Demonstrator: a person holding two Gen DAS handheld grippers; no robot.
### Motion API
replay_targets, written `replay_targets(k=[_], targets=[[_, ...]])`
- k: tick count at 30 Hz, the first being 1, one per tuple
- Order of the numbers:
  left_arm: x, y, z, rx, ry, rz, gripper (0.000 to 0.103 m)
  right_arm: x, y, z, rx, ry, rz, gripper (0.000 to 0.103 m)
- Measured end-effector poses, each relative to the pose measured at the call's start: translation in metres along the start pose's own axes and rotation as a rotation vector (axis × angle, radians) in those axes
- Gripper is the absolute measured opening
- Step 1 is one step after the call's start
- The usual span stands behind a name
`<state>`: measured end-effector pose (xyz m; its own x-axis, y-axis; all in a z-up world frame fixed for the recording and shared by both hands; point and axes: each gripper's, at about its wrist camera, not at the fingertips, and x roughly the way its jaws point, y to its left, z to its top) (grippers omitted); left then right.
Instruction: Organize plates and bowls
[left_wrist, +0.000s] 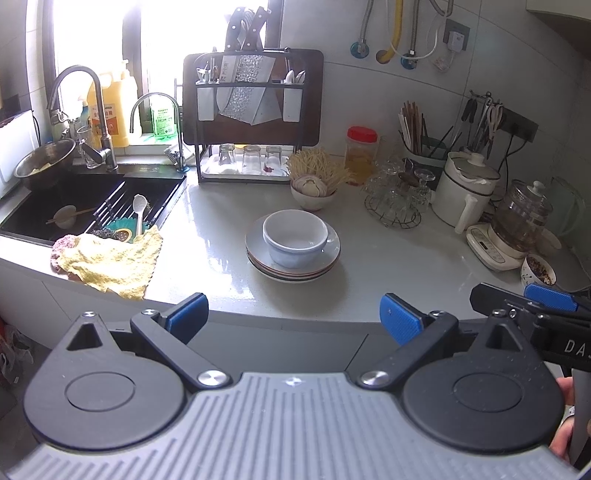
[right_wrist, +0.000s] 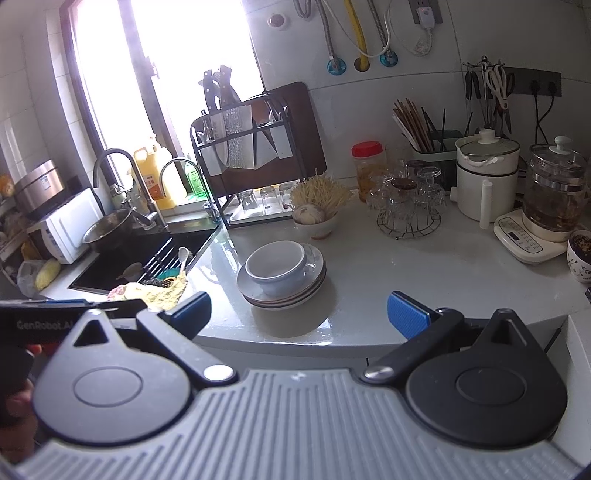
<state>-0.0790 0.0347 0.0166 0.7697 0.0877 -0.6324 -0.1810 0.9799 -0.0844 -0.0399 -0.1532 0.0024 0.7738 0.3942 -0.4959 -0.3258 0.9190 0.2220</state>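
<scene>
- The white bowl (left_wrist: 295, 236) sits upright in the top plate of the stack of plates (left_wrist: 291, 267), in the middle of the grey countertop (left_wrist: 388, 266); the left gripper (left_wrist: 293, 314) and right gripper (right_wrist: 299, 312) both hang back at the counter's front edge, jaws spread wide, empty
- Judged risk: the bowl is loose on a glazed plate and the counter looks wet, so lifting or nudging the stack by one rim could tip it and slide the bowl off
- A pinch on the bowl's thick rim may slip, as glaze gives little bite
- Behind the stack, a small bowl of garlic (left_wrist: 312, 190) and a wire rack of glass cups (left_wrist: 397, 195) stand near; an overshoot could knock them
- The yellow cloth (left_wrist: 110, 258) and sink (left_wrist: 92, 199) lie well to the left, leaving the straight approach clear
</scene>
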Motion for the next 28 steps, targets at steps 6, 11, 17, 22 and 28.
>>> replay_targets(k=[6,11,17,22,28], targets=[[-0.0042,-0.0008,-0.0017,-0.001,-0.005,-0.001,0.101,-0.0024,0.0000,-0.0010,0.005,0.001,-0.001,0.103],[-0.0062,-0.0025,-0.0029,-0.004,-0.008,-0.004,0.101,-0.0025,-0.0001,-0.0007,0.006,-0.006,-0.005,0.103],[-0.0072,-0.0021,-0.0038,-0.001,-0.008,-0.003,0.101,-0.0033,0.0014,-0.0018,0.004,-0.004,-0.003,0.103],[-0.0087,0.0040,-0.0033,-0.009,-0.009,0.006,0.101,-0.0054,0.0015,-0.0004,0.001,-0.005,-0.007,0.103],[-0.0098,0.0026,-0.0050,-0.008,-0.005,0.009,0.101,-0.0050,0.0013,-0.0003,-0.004,-0.001,-0.004,0.103]])
